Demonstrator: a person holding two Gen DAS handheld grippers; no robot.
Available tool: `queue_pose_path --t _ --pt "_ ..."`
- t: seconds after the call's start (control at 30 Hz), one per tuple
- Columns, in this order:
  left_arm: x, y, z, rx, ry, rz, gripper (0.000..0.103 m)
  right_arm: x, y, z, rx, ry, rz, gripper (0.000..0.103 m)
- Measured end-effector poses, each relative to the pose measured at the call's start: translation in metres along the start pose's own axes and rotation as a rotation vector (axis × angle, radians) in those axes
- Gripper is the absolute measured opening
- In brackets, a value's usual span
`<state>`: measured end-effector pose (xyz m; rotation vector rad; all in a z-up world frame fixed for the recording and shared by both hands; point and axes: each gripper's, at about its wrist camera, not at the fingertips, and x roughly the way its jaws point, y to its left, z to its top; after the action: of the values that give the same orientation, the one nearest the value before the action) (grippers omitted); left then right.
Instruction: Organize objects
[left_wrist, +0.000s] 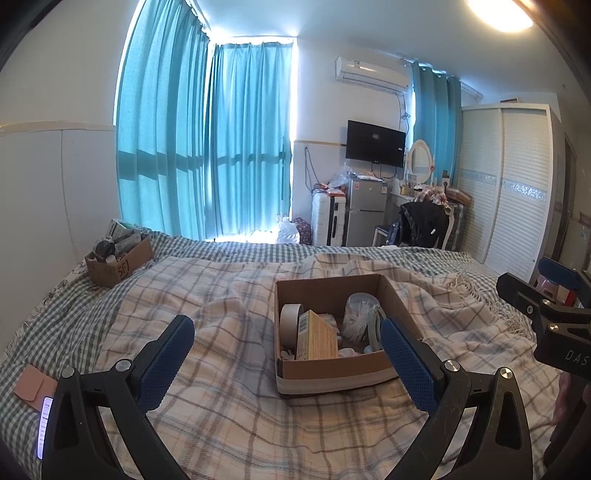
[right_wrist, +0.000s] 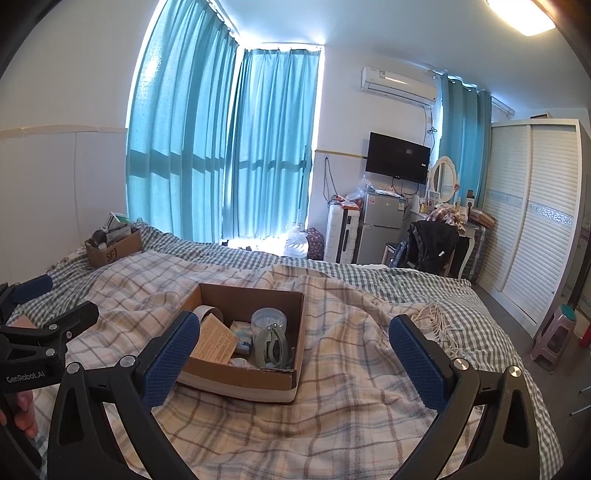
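Observation:
An open cardboard box (left_wrist: 332, 373) (right_wrist: 243, 380) sits on the plaid blanket on the bed. It holds a tape roll (left_wrist: 290, 319) (right_wrist: 208, 312), a yellow-brown carton (left_wrist: 319, 336) (right_wrist: 216, 338), a clear round tub (left_wrist: 358, 314) (right_wrist: 268, 319) and a grey-green clip tool (right_wrist: 271, 347). My left gripper (left_wrist: 288, 343) is open and empty, hovering just short of the box. My right gripper (right_wrist: 295, 341) is open and empty, with the box between its fingers and to the left. Each gripper shows at the edge of the other's view.
A second cardboard box (left_wrist: 118, 258) (right_wrist: 112, 247) full of items sits at the bed's far left corner. A pink card (left_wrist: 33, 384) lies at the left edge. Beyond the bed stand a fridge (left_wrist: 364, 210), chair, wardrobe (right_wrist: 532, 221) and a stool (right_wrist: 554, 332).

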<state>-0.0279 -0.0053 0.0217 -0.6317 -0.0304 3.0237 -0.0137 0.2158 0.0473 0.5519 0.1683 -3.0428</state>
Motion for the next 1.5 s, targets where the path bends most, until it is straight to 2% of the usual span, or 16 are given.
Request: queue_pose_path --t 0.33,0.47,0.9,1.5 --pt "-0.0008 -0.0022 0.0011 -0.003 0.006 0.0 0.103 0.0013 -0.0031 -0.0012 0.007 0.006 -0.002 0.103" --pt "-0.0012 -0.0026 0.0 -0.011 0.014 -0.046 0.103 0.0025 -0.0042 -0.0009 0.013 0.014 -0.001 0.103" --pt "-0.0041 0.0 0.0004 -0.016 -0.002 0.0 0.103 0.0053 -0.0008 -0.0052 0.007 0.023 0.001 0.103" --pt "-0.0022 0.0033 0.0006 -0.018 0.007 0.024 0.103 0.0068 0.004 -0.0093 -0.001 0.025 0.014 0.103"
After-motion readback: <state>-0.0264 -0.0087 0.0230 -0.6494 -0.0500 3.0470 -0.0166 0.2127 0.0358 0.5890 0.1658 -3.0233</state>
